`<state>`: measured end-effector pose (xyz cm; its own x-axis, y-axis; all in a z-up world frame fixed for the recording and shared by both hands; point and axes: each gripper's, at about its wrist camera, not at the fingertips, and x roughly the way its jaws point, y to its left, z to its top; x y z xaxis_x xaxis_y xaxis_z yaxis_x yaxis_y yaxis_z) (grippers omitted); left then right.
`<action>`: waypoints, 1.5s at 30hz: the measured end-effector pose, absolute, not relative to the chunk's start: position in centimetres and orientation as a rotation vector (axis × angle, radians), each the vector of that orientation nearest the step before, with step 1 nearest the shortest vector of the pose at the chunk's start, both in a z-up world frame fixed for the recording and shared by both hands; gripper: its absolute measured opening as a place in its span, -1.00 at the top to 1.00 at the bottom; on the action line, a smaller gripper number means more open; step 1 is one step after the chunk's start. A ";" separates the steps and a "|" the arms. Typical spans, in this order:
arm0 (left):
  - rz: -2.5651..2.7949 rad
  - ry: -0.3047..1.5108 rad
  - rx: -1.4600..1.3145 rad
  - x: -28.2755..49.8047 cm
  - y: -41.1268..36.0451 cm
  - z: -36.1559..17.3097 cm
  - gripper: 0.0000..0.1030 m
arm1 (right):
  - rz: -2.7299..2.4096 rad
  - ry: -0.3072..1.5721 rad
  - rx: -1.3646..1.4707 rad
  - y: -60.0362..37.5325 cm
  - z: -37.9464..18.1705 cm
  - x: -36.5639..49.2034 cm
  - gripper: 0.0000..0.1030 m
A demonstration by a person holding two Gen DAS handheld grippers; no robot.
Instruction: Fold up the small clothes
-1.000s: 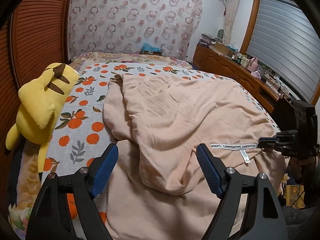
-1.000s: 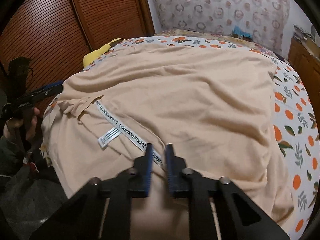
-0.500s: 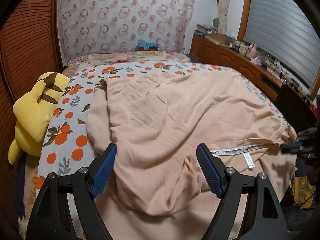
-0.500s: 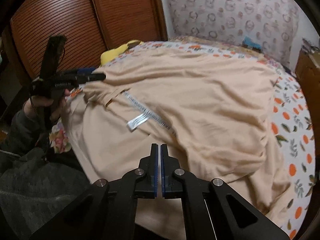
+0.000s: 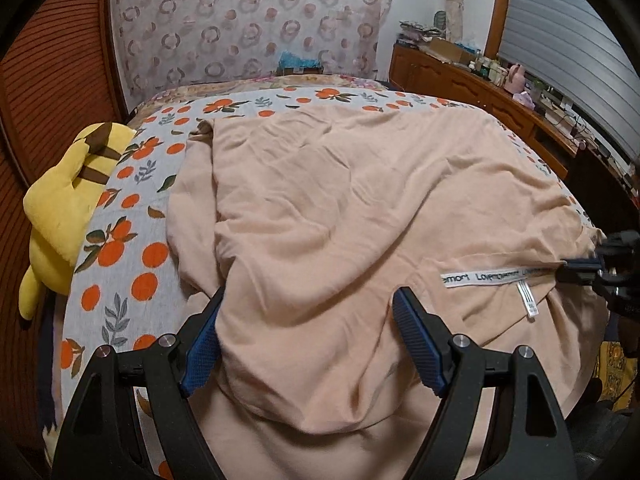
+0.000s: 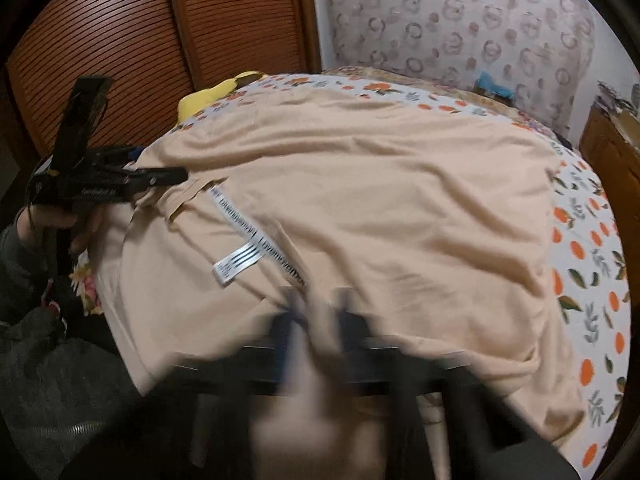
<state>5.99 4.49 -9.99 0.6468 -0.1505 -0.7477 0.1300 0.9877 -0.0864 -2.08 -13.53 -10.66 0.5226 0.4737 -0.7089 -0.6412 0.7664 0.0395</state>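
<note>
Your left gripper (image 5: 306,334) near: jaws wide open, peach garment (image 5: 360,208) bulging between, not pinched. Your right gripper (image 5: 576,270): jaws shut on collar edge by white label (image 5: 496,276). Garment lies spread on bed (image 5: 132,240). Step looks like grabbing edges for first fold. Next: close left on near hem. Far side open; yellow plush toy (image 5: 68,204) at bed's left edge.

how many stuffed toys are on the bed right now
1. A yellow plush toy lies at the left edge of the orange-print bedspread, beside the peach garment. Others could be hidden under the fabric.
</note>
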 end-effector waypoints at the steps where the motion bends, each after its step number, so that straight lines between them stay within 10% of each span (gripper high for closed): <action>1: -0.159 0.843 -0.035 5.9 4.6 -9.9 -0.57 | 0.690 0.768 -0.245 -13.6 -10.7 -2.2 0.97; 12: -0.170 0.796 -0.059 5.6 4.3 -8.8 -0.57 | 0.743 0.758 -0.220 -16.1 -10.9 -5.2 0.97; 25: -0.148 0.747 -0.073 4.0 5.4 -7.4 -0.57 | 0.797 0.663 -0.209 -11.3 -7.6 -2.8 0.12; 40: -0.065 0.699 -0.099 2.0 9.4 -6.4 -0.57 | 0.881 0.803 -0.261 -0.9 -10.8 3.2 0.12; 43: -0.055 0.701 -0.114 2.0 10.1 -6.6 -0.57 | 0.931 0.821 -0.260 -0.5 -10.7 3.1 0.80; 45: -0.048 0.702 -0.119 2.1 10.3 -6.8 -0.57 | 0.989 0.815 -0.276 -0.3 -10.7 2.2 0.82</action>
